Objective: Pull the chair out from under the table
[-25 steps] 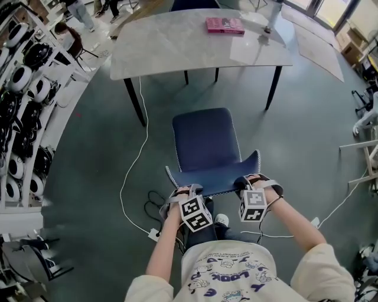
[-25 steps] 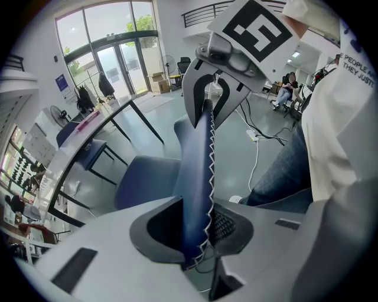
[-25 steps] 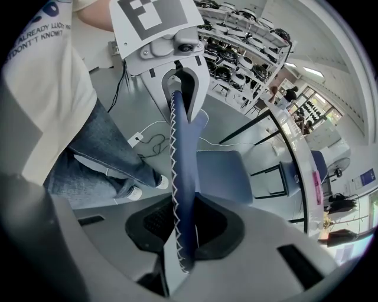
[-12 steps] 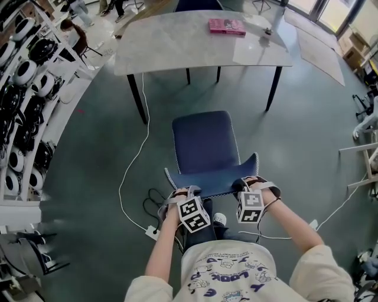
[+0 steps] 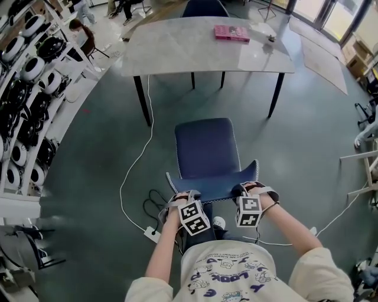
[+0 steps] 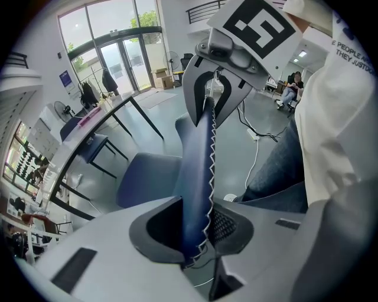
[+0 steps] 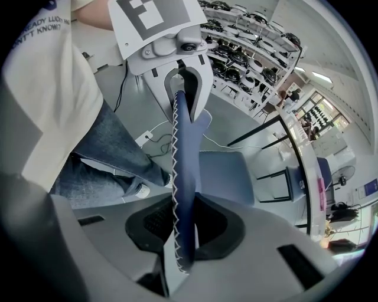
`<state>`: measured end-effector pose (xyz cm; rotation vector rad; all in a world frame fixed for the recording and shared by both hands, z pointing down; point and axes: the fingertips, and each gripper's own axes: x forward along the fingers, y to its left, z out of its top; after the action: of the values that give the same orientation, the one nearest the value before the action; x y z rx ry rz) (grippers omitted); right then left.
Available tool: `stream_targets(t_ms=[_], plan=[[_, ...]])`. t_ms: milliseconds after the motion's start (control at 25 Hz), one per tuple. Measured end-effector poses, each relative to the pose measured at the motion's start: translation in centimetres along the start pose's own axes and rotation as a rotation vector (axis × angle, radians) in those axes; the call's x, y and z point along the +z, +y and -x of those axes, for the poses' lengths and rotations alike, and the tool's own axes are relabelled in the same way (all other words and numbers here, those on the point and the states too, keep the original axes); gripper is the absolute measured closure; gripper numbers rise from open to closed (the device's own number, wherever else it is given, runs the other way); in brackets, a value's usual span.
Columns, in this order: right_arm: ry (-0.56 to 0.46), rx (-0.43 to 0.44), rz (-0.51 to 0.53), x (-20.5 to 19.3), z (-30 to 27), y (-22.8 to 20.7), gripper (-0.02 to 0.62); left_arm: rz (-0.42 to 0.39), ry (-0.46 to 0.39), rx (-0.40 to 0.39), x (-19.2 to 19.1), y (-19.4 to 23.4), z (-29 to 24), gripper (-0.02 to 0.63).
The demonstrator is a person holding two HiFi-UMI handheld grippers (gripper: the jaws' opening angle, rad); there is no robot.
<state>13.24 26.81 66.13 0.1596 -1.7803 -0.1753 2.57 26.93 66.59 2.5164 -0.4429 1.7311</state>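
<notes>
A dark blue chair with white stitching stands on the floor in front of the grey table, its seat fully out from under the top. In the head view my left gripper and right gripper sit side by side on the top edge of the backrest. The left gripper view has my left gripper shut on the backrest edge. My right gripper clamps the same edge in the right gripper view. Each view also catches the other gripper further along the edge.
A pink book lies on the table. Shelves of black-and-white headgear line the left side. A white cable runs across the floor to a power strip near my feet. A second chair stands beyond the table.
The chair has slid back from the table toward me, with both grippers holding its backrest and moving with it. The gap between seat and table has widened.
</notes>
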Motion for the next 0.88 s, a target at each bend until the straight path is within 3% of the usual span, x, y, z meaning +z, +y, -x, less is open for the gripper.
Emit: stream_targets(t_ms=[360,520,760,880], plan=[[-0.026,-0.011,-0.011,0.2,-0.3,-0.2,0.505,0.050,-0.011,0.002,-0.3,0.3,-0.1,0.488],[-0.053,0.003,-0.052,0.4,-0.2,-0.3,0.483,0.112,-0.019,-0.002,-0.5,0.5,0.0,0.457],[-0.217,0.065,-0.179,2.4,2.7,-0.3,0.428,0.244,-0.119,-0.040,0.8,0.5,3.0,0.374],[-0.315,0.043,-0.252,3.7,5.1,-1.5,0.431,0.303,-0.208,-0.057,2.0,1.1,5.6,0.367]])
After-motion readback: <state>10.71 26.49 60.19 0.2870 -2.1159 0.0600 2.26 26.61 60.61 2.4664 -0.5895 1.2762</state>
